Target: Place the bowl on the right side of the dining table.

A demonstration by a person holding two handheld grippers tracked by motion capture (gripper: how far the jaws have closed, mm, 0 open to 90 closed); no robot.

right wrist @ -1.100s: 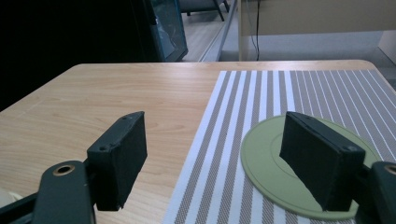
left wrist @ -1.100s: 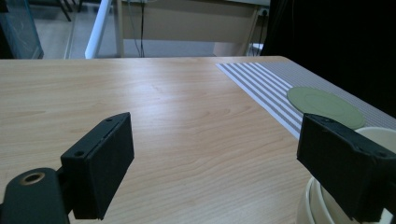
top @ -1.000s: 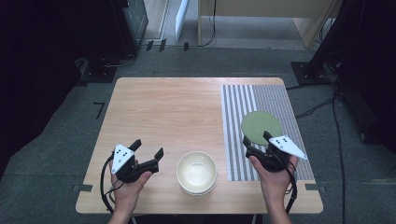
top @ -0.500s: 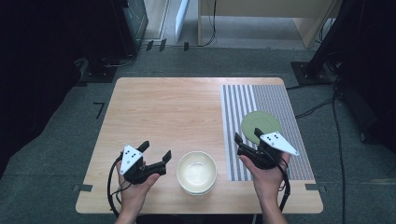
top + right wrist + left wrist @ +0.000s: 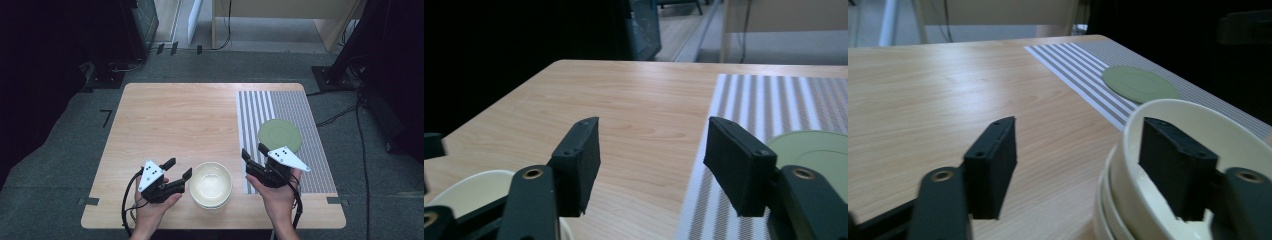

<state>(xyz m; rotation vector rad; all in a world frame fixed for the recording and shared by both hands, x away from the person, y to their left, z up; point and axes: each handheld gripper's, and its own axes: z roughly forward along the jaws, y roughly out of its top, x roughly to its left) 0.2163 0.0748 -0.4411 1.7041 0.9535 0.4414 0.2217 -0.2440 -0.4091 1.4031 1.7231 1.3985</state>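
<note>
While both are spread wide and empty, the left claw [image 5: 179, 168] and right claw [image 5: 253, 151] flank the bowls [image 5: 210, 184].

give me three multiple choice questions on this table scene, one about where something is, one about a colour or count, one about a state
1. Where does the green plate lie?
A. on the striped mat
B. on the bare wood beside the bowls
C. on the floor

2. What colour are the stacked bowls?
A. blue
B. cream
C. red

3. How does the left gripper stand?
A. shut on the plate
B. shut and empty
C. open, beside the bowls

Answers:
1. A, the high view shows the plate resting on the striped mat at the table's right side.
2. B, the bowls look cream in the high view and in the left gripper view.
3. C, the left gripper view shows its jaws wide apart, one jaw in line with the top bowl's rim; contact cannot be told.
</note>
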